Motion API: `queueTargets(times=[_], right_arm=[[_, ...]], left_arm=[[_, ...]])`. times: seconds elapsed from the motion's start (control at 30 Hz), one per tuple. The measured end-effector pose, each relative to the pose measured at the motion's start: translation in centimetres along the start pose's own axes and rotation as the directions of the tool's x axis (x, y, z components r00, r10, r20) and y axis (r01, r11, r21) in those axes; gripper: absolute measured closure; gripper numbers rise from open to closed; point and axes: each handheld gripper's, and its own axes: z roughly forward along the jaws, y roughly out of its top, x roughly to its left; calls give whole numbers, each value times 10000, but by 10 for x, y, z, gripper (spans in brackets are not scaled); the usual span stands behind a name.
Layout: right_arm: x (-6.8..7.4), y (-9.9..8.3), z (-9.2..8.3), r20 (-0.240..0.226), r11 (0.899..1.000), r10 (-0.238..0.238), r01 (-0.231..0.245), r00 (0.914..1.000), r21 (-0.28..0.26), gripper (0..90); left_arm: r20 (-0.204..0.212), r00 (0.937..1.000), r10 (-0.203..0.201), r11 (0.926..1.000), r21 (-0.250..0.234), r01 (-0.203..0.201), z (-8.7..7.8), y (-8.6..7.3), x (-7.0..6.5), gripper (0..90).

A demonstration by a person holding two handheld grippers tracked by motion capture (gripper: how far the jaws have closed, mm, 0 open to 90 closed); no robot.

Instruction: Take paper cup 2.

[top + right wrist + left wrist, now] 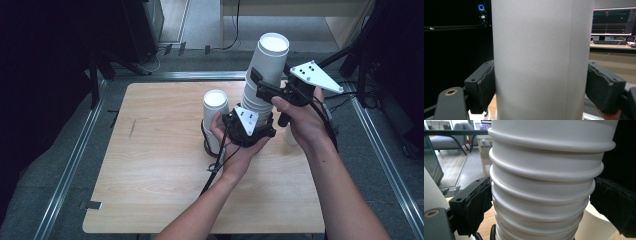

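A tall stack of nested white paper cups [260, 95] is held up over the middle of the wooden table [150, 165]. My left gripper [256, 111] is shut on the lower part of the stack, where the rolled rims [544, 192] lie one over another; its pads [477, 205] press on both sides. My right gripper [265, 86] is shut on the smooth wall of the top cup [536, 55], a little higher up, with its pads [485, 83] against that cup on either side. The top cup's white end [274, 44] faces up.
A second, shorter stack of white cups [215, 107] stands on the table just left of the left hand. Another white cup [290, 136] shows behind the right wrist. A metal rail [70, 160] frames the table; dark stands rise at the back corners.
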Motion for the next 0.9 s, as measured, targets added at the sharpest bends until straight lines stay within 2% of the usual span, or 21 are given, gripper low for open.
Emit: queueTargets(times=[0.4, 0.6, 0.7, 0.9], right_arm=[[5, 18, -1, 249, 9992, 143, -134, 9996, -373, 187], [6, 25, -1, 454, 9975, 124, -93, 9989, -696, 190], [6, 30, -3, 566, 9952, 290, -235, 9980, -948, 189], [7, 39, -9, 490, 9898, 470, -400, 9977, -1368, 189]], left_arm=[[36, 10000, 15, 10000, 63, -15, 0, 0, 0, 49], [58, 10000, 52, 10000, 71, -53, -1, 0, 1, 50], [69, 10000, 57, 10000, 75, -57, -1, 0, 1, 51], [72, 10000, 54, 10000, 61, -54, -1, 0, 1, 50]])
